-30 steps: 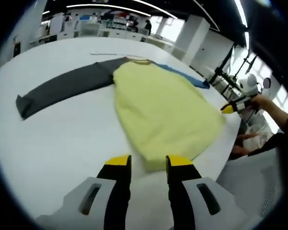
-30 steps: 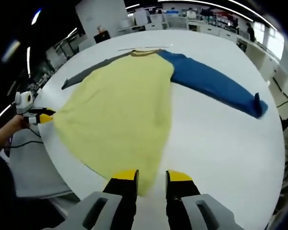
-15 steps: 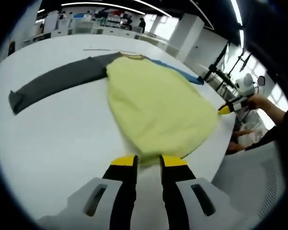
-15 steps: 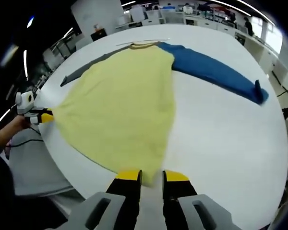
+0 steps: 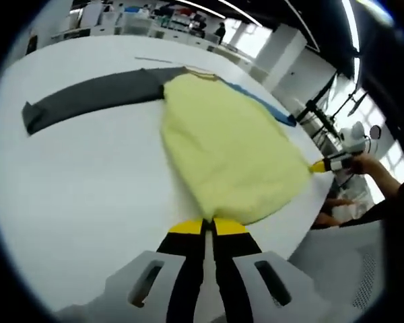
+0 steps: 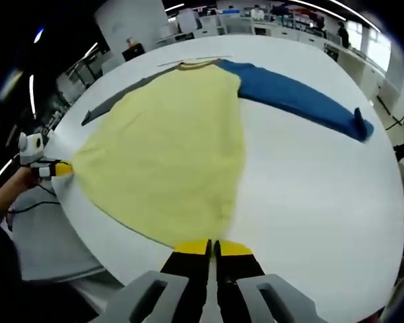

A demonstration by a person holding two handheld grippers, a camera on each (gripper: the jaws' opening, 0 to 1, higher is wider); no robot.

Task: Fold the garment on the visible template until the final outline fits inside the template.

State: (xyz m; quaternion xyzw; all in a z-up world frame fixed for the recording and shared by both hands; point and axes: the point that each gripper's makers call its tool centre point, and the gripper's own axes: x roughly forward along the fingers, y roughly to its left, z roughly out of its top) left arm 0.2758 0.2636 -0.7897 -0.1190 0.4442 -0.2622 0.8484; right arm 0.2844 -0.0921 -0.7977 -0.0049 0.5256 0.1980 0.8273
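Shirt [image 6: 168, 151] flat on table [image 6: 310, 195], grey sleeve [image 5: 87, 101] and blue sleeve [image 6: 296, 101] spread out. Left gripper [image 5: 209, 227] and right gripper [image 6: 213, 247] each pinched on a hem corner, jaws pressed together. Risk: thin bite, hem slips when lifted. Uneven pull from the 2 corners would skew the fold.

Open-plan lab; rows of desks [image 6: 269, 20]; ceiling strip lights [image 5: 215, 9]

We see bare white table [image 6: 310, 182] open on both sides of the garment [image 6: 168, 141]; its outstretched grey sleeve [image 5: 87, 101] and blue sleeve [image 6: 296, 101] cross those gaps.
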